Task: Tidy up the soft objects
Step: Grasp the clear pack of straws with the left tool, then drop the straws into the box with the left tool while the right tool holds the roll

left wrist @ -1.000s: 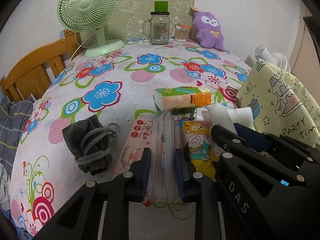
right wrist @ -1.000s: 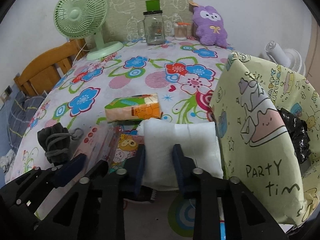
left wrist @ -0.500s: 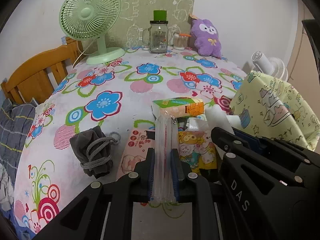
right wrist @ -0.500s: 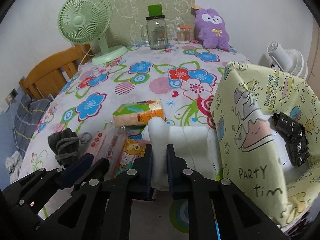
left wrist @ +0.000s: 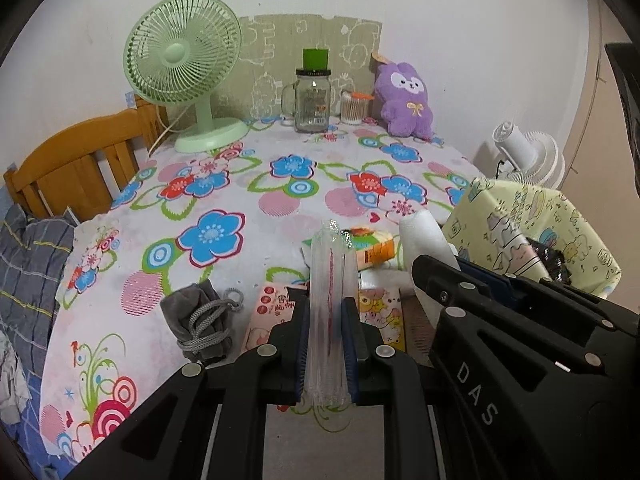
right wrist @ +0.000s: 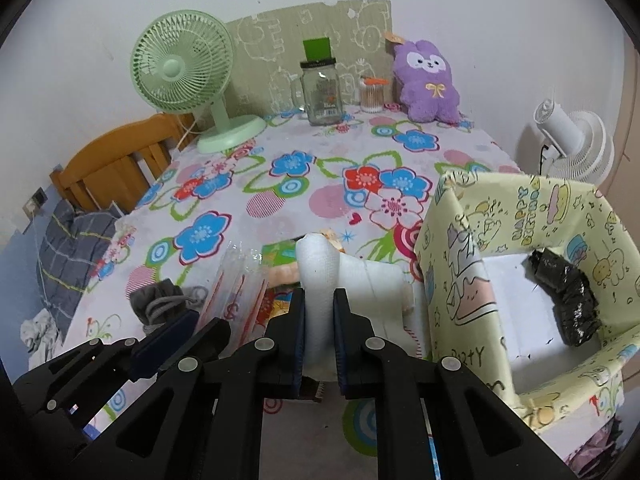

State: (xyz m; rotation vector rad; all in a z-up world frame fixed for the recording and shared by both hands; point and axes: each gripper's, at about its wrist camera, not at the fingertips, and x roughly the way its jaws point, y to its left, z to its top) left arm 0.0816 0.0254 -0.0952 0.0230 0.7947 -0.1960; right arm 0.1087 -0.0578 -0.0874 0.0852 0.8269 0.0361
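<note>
Left tongs (left wrist: 326, 344): closed on a clear plastic packet (left wrist: 331, 280), which stands up between the blue pads and rises above them; lifted off the tabletop.
Right tongs (right wrist: 320, 338): closed on a white soft pad (right wrist: 320, 268), folded edge squeezed between the pads; the rest of the pad droops to the right of the tongs, toward the box.
Relation of tongs: side by side, right tongs just right of the left tongs in the left wrist view; the clear packet shows just left of the right tongs in the right wrist view.
Yellow party box (right wrist: 560, 240): right of the right tongs, open top, printed cartoon paper on its walls; the white pad's hanging part is just beside its near-left wall, contact cannot be told.
Black crumpled bag (right wrist: 568, 300): inside the box, against its far-right wall.
Grey drawstring pouch (left wrist: 200, 320): on the tabletop, left of the left tongs, apart from them.
Pink printed packet (left wrist: 268, 316): flat on the tabletop, directly under and just left of the left tongs.
Yellow cartoon packet (left wrist: 380, 316): flat, just right of the left tongs, partly hidden.
Green-orange tissue pack (left wrist: 372, 248): ahead of the left tongs, behind the clear packet.
Tabletop (left wrist: 240, 184): floral cloth.
Far ahead: green fan (left wrist: 188, 72), glass jar (left wrist: 314, 100), purple plush (left wrist: 406, 100).
</note>
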